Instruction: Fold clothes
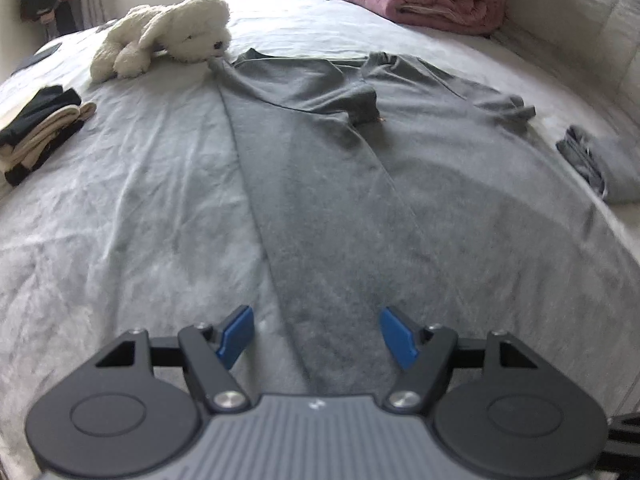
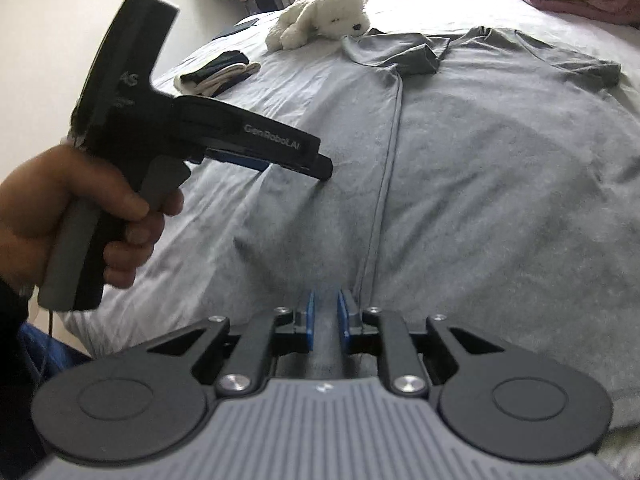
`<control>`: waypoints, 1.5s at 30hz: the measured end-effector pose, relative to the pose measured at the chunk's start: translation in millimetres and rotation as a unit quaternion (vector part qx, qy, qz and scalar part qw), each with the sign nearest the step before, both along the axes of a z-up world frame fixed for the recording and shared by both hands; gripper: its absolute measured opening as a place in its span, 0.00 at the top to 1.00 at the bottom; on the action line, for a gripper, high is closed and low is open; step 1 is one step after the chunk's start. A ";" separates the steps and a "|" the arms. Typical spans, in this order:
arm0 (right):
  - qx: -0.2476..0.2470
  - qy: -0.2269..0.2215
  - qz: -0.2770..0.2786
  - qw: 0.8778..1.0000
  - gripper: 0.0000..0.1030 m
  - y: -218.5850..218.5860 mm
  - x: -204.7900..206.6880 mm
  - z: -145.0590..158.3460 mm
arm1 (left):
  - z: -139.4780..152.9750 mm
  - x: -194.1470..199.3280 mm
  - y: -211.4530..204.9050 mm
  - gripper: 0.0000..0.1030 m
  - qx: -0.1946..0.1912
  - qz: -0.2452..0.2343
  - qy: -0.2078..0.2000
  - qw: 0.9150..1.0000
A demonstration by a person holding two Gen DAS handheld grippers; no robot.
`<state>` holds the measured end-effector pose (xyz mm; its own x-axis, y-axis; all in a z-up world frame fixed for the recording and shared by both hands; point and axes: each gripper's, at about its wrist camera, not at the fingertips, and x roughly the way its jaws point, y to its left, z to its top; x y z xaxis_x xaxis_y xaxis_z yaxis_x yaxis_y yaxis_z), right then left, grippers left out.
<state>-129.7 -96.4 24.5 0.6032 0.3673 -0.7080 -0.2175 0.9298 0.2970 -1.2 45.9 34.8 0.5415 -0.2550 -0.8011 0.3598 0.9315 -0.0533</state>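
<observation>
Your left hand-held gripper hangs with jaws wide apart and empty above the grey T-shirt, which lies spread on the bed. Your right hand-held gripper pinches a fold at the shirt's near hem. Only the right view shows "GenRoboLAI" (left gripper's side).

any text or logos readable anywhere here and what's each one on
"GenRoboLAI", as best it reads, on the side of the left gripper in the right wrist view.
"AS", a cut-off fragment on its black upper body; a smaller mark below it is too blurred to read.
Nothing readable on the grey t-shirt.
</observation>
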 end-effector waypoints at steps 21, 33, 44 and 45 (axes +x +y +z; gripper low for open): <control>-0.029 0.020 -0.172 0.984 0.65 -100.0 1.7 5.1 | 2.2 -1.7 -54.0 0.27 0.001 -0.032 -0.002 0.999; 0.002 0.007 -0.229 0.973 0.64 -154.2 -27.5 10.3 | 5.0 -0.4 -71.5 0.26 0.012 -0.026 -0.017 0.999; 0.027 0.006 -0.325 0.945 0.64 -209.1 -52.3 8.3 | 1.0 -5.2 -97.6 0.26 0.022 -0.051 -0.025 0.998; 0.027 0.006 -0.323 0.946 0.64 -209.7 -54.4 8.6 | 1.0 -4.1 -98.0 0.26 0.021 -0.048 -0.025 0.998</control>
